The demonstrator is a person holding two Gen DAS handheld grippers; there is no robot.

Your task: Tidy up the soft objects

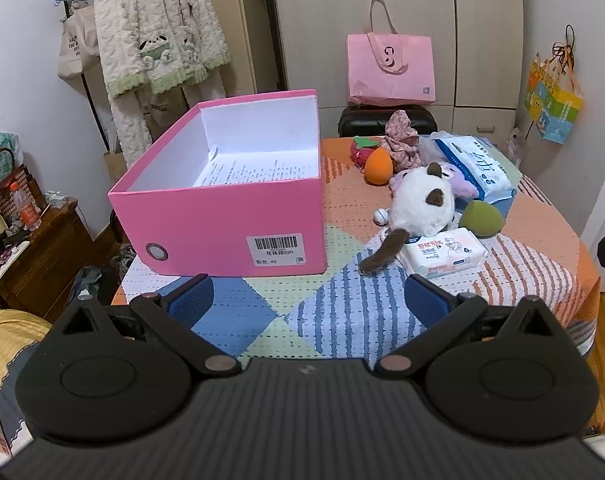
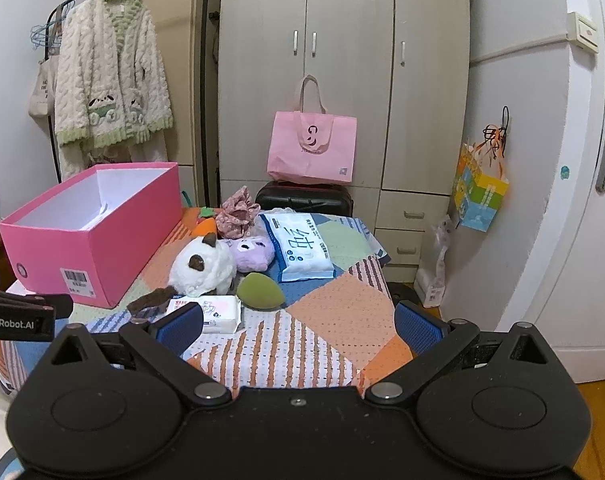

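Pink tote bag (image 2: 311,151) on black suitcase (image 2: 304,199), fleecy robe (image 2: 112,80), wardrobe (image 2: 342,40), possibly a bottle (image 1: 24,206)

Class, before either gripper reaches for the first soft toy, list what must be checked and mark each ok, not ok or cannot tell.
1. Left gripper open, holding nothing: ok.
2. Right gripper open, holding nothing: ok.
3. Pink box has no lid on and has room; only a printed sheet inside: ok.
4. White plush cat uncovered, reachable from above: ok.
5. Cat's tail lies against the small tissue pack; may drag: not ok.
6. Strawberry toy free: cannot tell.
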